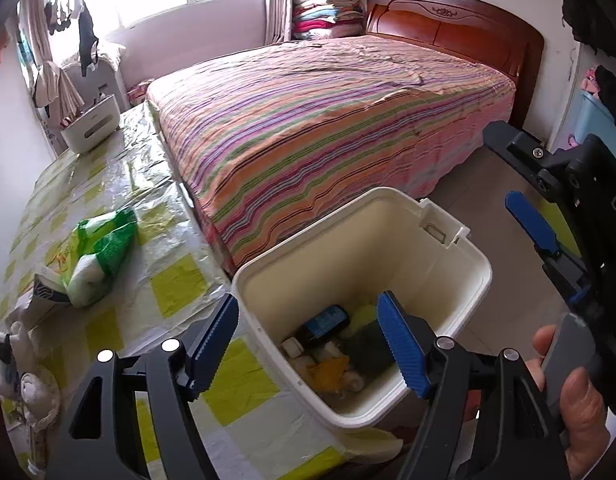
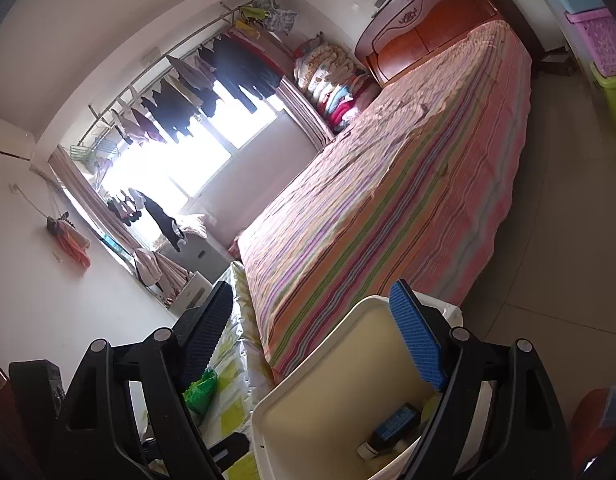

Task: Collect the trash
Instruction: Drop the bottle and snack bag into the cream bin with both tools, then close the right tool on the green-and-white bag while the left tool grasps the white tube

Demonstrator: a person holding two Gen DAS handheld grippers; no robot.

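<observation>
A bedroom: a striped bed [image 1: 328, 120] fills the middle ground, and beside it stands a table under a yellow-checked plastic cover [image 1: 108, 208]. A cream waste bin [image 1: 440, 236] sits against the table's near edge, between table and floor, its mouth open and turned up towards you, presumably so that anything lifted off the table need only travel a short way to drop in.

Your left gripper [image 1: 308, 344] hangs over the bin's near rim, pointing steeply down into it. Its blue pads stand wide apart and nothing lies between them. Below them, at the bottom of the bin, lies collected rubbish: a dark bottle with a blue label [image 1: 324, 322], small white pieces and something yellow.

Your right gripper [image 2: 312, 332] points more nearly level, across the bin's rim towards the bed. Its jaws are likewise spread, with nothing in them; one finger crosses in front of the bin wall without gripping it.

Still on the table: a crumpled green-and-white plastic bag [image 1: 104, 252], with a grey paper scrap just beside it. By position, the bag appears to be the next item to collect, well to the left of the bin. Being soft and loose, it will probably call for a pinch on a bunched fold.
</observation>
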